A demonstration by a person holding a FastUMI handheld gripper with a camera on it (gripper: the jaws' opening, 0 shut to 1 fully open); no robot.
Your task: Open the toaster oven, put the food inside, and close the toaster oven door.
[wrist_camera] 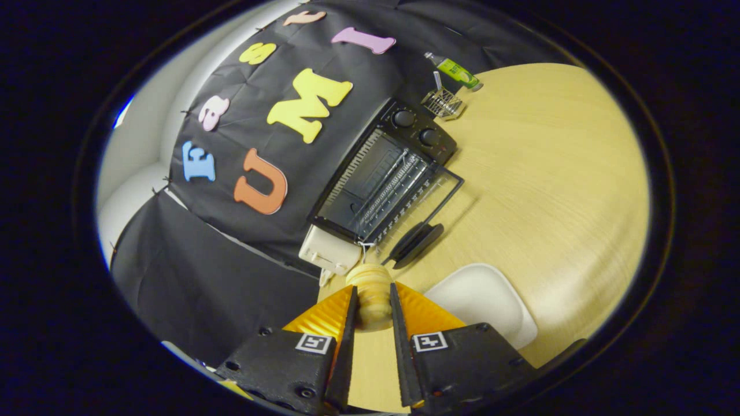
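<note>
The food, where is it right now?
In the gripper view, the food is clamped between the claw's two fingers, held above the table just short of the toaster oven's open door, beside the white plate.

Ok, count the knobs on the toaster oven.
2. One knob sits nearer the wire basket, the other knob beside it, nearer the open door, both on the toaster oven panel.

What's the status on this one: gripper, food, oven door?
Gripper shut on bread roll, carried above table. Toaster oven ahead, door open, rack visible. White plate beside the fingers; path to oven looks clear.
</note>
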